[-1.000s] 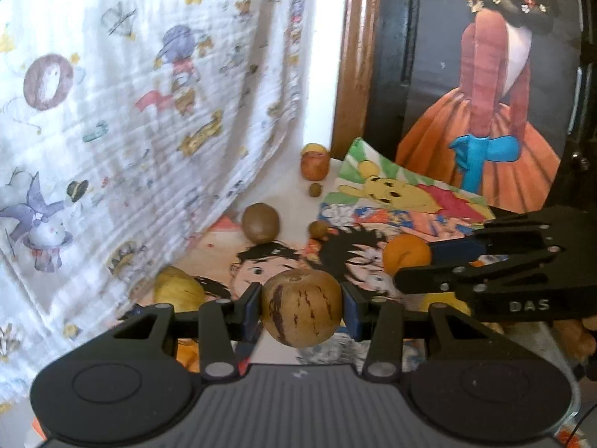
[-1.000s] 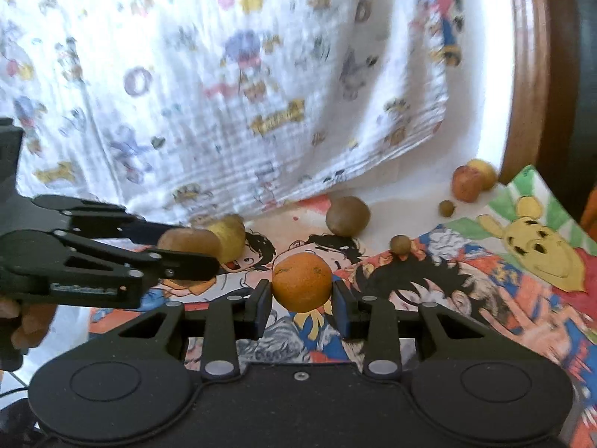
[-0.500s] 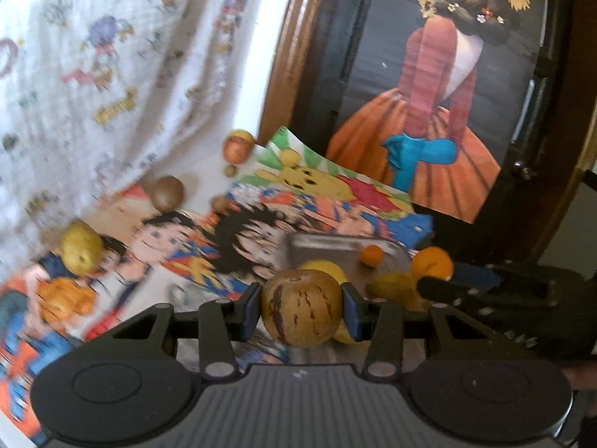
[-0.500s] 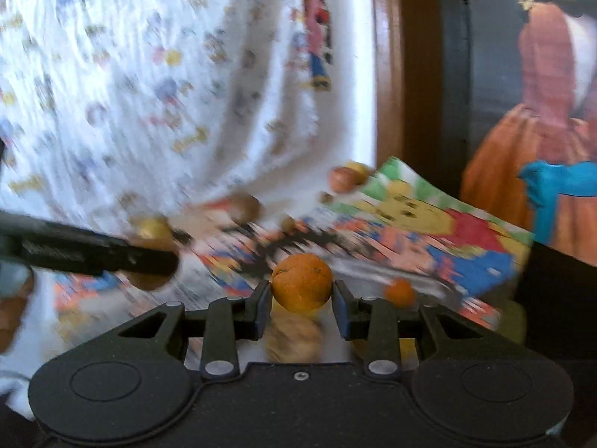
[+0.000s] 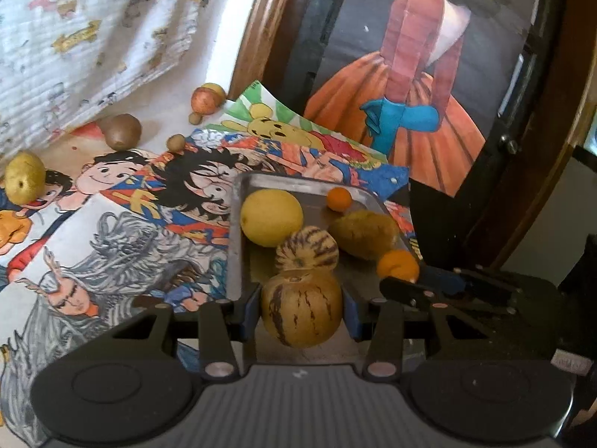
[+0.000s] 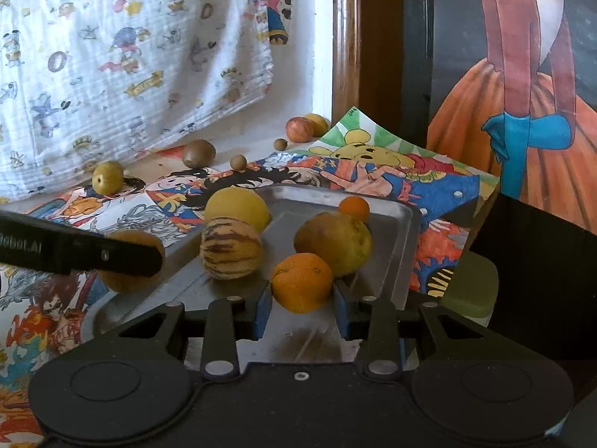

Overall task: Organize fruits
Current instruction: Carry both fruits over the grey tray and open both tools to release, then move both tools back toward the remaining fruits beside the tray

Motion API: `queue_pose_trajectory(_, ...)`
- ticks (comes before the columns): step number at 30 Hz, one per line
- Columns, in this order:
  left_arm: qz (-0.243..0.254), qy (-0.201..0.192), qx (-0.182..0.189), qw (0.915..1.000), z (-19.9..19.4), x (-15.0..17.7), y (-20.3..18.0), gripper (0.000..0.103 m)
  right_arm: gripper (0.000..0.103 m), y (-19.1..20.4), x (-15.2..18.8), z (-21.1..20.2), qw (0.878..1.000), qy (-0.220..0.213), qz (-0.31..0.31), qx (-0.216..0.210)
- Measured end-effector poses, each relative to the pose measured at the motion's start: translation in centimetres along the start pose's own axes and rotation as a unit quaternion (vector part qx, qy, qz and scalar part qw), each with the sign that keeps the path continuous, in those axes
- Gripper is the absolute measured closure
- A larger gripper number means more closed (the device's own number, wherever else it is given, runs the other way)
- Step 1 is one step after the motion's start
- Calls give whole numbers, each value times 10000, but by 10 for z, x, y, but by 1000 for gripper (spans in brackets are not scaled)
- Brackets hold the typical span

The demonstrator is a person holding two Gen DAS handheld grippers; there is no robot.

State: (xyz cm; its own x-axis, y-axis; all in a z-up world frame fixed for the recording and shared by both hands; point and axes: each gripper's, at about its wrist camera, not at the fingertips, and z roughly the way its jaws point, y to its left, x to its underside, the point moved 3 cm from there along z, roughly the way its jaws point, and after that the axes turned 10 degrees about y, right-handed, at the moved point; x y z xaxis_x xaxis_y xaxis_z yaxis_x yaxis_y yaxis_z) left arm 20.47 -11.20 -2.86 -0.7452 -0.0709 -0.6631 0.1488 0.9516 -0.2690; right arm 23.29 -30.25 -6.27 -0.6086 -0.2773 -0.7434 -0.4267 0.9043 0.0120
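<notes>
My left gripper (image 5: 300,311) is shut on a tan striped melon (image 5: 301,310), held over the near edge of a metal tray (image 5: 235,246). My right gripper (image 6: 302,300) is shut on an orange (image 6: 302,282) above the same tray (image 6: 395,261). In the tray lie a yellow round fruit (image 5: 270,217), a second striped melon (image 5: 308,248), a brownish pear-like fruit (image 5: 363,233) and a small orange (image 5: 338,198). The right gripper's orange (image 5: 397,265) shows at the tray's right side in the left wrist view. The left gripper's finger (image 6: 93,254) crosses the right wrist view at left.
Loose on the cartoon-print cloth (image 5: 112,216) lie a yellow pear (image 5: 25,175), a brown kiwi-like fruit (image 5: 121,130), small brown balls (image 5: 175,142) and a red-yellow pair (image 5: 207,99) by the wooden post (image 5: 261,30). A patterned sheet (image 6: 130,48) hangs behind; a painted panel (image 5: 429,56) stands right.
Both grippers swung right from over the cloth to above the metal tray, each still holding its fruit. The tray and its fruits have come close in both views.
</notes>
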Motion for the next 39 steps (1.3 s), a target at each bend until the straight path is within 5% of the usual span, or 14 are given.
queue_pose_trajectory(17,-247,264,82,9993,21,5,6,52,64,4,9,11,9987,-98,-281,413)
queue_pose_trajectory(19,-298,238,47,9993,20,5,7,44,61,3,9,10,9989,-77,-202,408)
queue_pose_trajectory(24,-371,47,134,9992,10,7,4,21,50,4,12,6,9989,-51,-111,451)
queue_pose_trajectory(30,-460,-335,64,9984,-13,9,6,11,29,6,15,-8,9987,-147,164,461)
queue_pose_trajectory(36,-686,-1000,-557,9911,-57,21,24,1,1,15,18,-33,9960,-394,657,460)
queue_pose_trajectory(39,-756,-993,-1008,9871,-76,27,37,1,1,26,19,-48,9947,-498,773,458)
